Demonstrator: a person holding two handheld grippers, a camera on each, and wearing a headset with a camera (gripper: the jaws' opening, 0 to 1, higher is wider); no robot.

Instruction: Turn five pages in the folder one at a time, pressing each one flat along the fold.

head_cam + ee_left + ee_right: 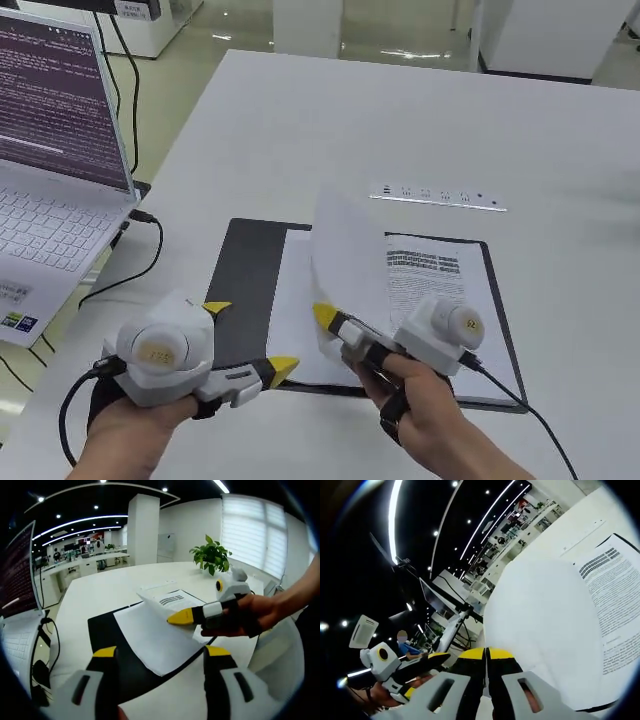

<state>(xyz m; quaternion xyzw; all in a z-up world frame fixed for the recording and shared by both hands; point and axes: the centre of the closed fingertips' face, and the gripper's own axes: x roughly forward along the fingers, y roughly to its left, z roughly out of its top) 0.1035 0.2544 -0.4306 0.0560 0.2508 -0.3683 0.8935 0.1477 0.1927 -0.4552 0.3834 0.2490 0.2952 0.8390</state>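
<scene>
The right gripper (327,317) is held low at the near edge of the open folder (250,262), which lies on the white table (400,120). Its jaws are clamped on a raised page (346,250). The left gripper (250,338) is held at the folder's near left corner, with its jaws spread apart.

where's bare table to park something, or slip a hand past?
Widest free patch: the table beyond the power strip. Also the band right of the folder. Crowded: left of the folder, laptop and cable; near edge, left gripper open and right gripper pinching the lifted page.
</scene>
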